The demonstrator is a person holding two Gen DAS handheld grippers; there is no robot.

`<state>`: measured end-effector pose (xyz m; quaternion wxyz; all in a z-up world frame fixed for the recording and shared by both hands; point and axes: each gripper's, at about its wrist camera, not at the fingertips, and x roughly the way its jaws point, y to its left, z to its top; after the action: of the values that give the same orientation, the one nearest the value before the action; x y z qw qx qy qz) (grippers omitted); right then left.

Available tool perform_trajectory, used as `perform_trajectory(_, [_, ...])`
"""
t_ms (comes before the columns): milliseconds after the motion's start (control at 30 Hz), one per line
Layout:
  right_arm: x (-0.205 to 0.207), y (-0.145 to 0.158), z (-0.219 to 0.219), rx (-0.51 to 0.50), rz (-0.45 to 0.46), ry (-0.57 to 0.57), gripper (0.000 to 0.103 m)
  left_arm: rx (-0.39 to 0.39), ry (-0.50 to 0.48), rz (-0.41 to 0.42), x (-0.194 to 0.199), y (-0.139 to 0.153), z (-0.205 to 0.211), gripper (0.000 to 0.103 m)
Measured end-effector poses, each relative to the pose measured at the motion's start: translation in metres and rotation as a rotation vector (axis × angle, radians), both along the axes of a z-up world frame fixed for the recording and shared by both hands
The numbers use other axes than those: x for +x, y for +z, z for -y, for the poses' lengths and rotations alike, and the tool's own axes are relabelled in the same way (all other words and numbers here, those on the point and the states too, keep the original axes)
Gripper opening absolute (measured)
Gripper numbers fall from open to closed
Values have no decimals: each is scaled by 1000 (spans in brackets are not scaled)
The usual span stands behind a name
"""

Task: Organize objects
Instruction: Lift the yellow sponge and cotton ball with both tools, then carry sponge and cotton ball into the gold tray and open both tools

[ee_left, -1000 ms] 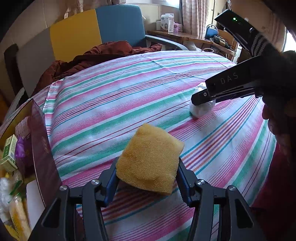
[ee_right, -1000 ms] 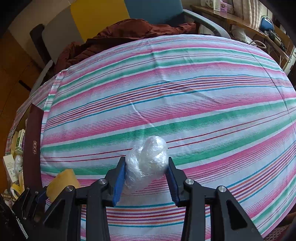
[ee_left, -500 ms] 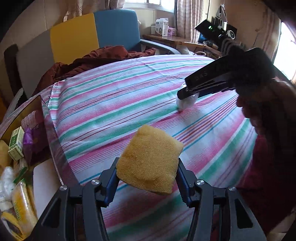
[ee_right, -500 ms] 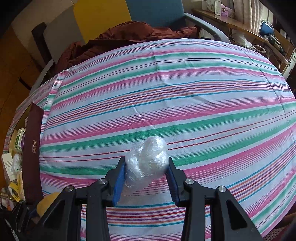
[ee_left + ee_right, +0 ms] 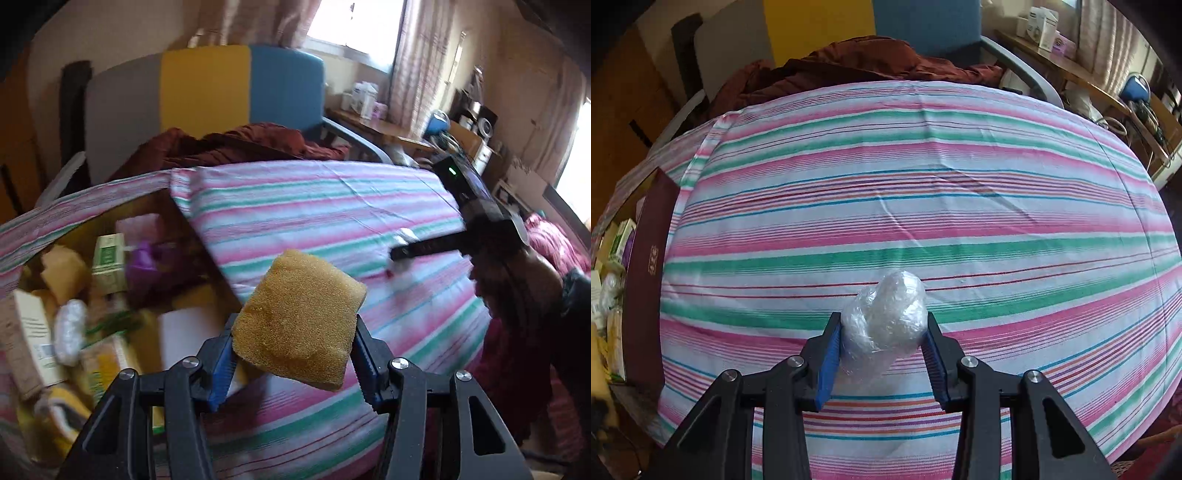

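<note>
We see a room lit by daylight from a blown-out window [image 5: 354,26] at the top of the left wrist view and another glaring at its right edge. That view is smeared by motion blur, worst over the box of clutter [image 5: 74,295] at left. The right wrist view is sharp and evenly lit, the striped cloth [image 5: 923,206] bulging from fisheye distortion. Both views darken to black at the corners.
</note>
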<state>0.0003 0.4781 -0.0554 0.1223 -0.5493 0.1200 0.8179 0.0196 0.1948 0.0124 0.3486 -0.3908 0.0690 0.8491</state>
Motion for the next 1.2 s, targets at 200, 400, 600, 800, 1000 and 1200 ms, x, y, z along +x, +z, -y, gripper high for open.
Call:
perform_trajectory(200, [-15,36,54,-21,-102,100,41,27,174,12,-30,3,70,57])
perform_trajectory(400, [-36,53,148,-108,-211,266,41,34,313,64,-46,-14,127,57])
perform_trajectory(600, [-56,45,214,-204,-242,337,41,51,355,75,-45,-19,154,57])
perform_trajectory(800, [-73,42,245,-220,-244,361,42,78,368,105,-47,-23,161,57])
perform_trajectory(1000, [-80,41,243,-244,-252,312,42,96,371,106,-62,-19,147,57])
perform_trajectory(1200, [-82,41,235,-250,-254,287,43,95,372,126,-76,-24,132,57])
